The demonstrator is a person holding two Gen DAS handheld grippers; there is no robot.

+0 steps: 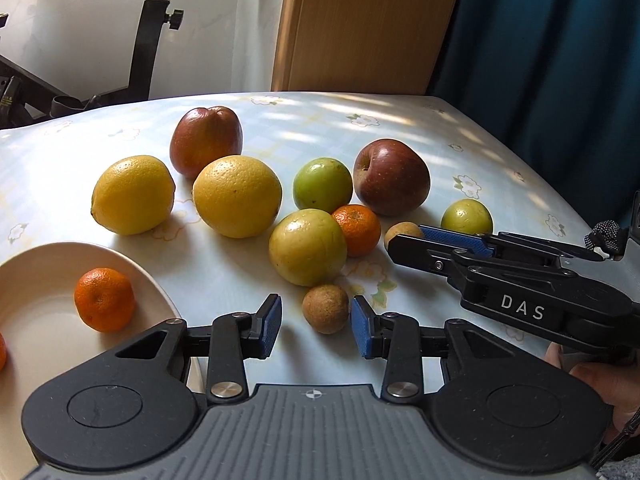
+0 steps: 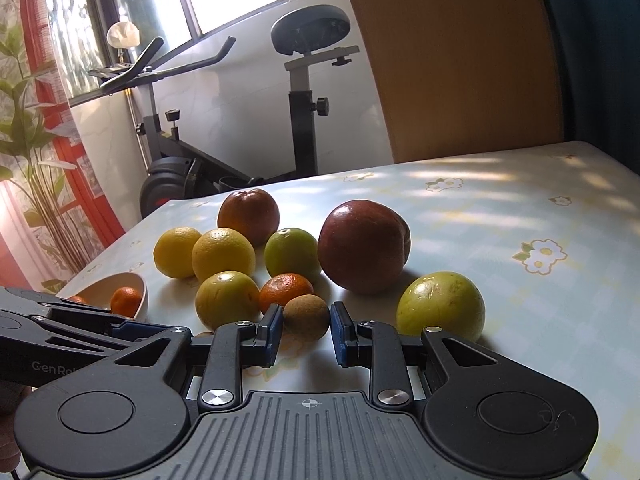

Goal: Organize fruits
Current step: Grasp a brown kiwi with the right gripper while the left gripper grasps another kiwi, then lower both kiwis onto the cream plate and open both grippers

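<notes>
Left wrist view: left gripper (image 1: 318,330) hung low over the tabletop (image 1: 440,128). Jaws were spread, with a round brown fruit (image 1: 325,308) just ahead between the blue pads (image 1: 269,330); no contact visible. The white bowl (image 1: 140,276) sat at the near left edge, holding a mandarin (image 1: 105,299). Lemons, apples, green fruits and another mandarin were clustered mid-table. The right gripper (image 1: 404,240) came in from the right edge, its tip at a second brown fruit (image 1: 402,232).

Right wrist view: right gripper (image 2: 306,332) was pinching the second brown fruit (image 2: 306,316), a pad against each side. It sat on the tabletop at the near side of the cluster, beside a mandarin (image 2: 286,290). The bowl (image 2: 142,300) lay toward the left edge.
</notes>
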